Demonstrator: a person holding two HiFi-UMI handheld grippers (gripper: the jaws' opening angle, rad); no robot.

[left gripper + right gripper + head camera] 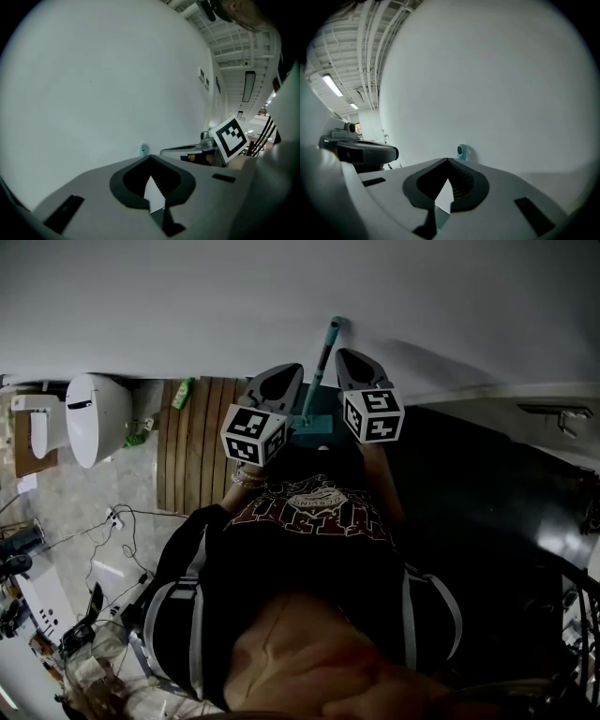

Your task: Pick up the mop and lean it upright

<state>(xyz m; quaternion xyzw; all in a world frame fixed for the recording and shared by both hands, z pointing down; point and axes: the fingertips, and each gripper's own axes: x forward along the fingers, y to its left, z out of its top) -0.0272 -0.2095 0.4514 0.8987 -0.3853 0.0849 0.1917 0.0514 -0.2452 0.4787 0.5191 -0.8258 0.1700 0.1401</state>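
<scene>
My left gripper (150,157) and right gripper (447,160) are both closed and empty: the mop handle (461,151) just ahead already leans on the wall (497,84) unaided.

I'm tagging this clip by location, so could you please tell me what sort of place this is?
Probably a mock bathroom inside a larger hall: a white toilet near a wooden slatted mat, and exposed ceiling pipes with strip lights overhead.
</scene>
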